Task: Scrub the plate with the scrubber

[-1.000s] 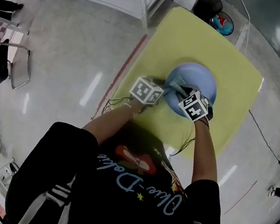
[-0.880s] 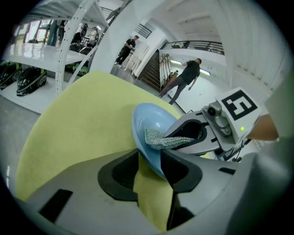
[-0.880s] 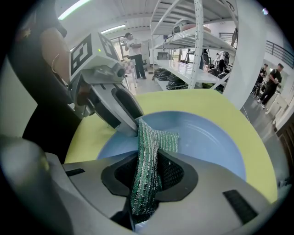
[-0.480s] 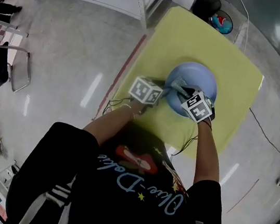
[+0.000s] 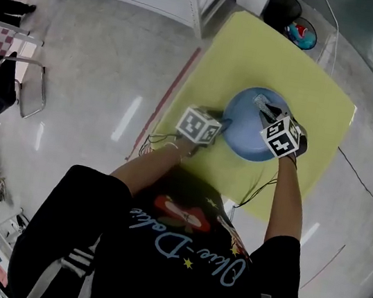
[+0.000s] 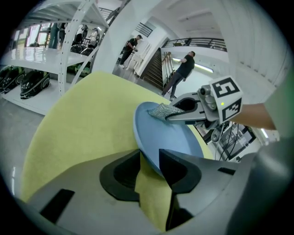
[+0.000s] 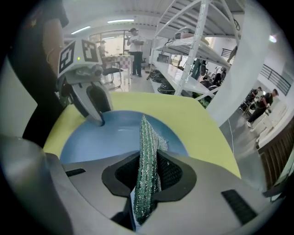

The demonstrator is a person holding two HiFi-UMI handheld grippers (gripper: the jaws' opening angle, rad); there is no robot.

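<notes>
We clamp the scrubber (image 7: 146, 151) edge-on in the right gripper (image 5: 268, 113), plate (image 7: 105, 135) just beneath its tips — the left gripper (image 6: 150, 156), jaws just closed in, pinches the near rim.

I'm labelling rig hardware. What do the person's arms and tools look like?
Both the left tool and right tool are grey with black inner pads, each topped by a white cube of black square markers. Thin dark cables trail from the wrists. The person wears a black short-sleeved T-shirt with white sleeve stripes.
</notes>
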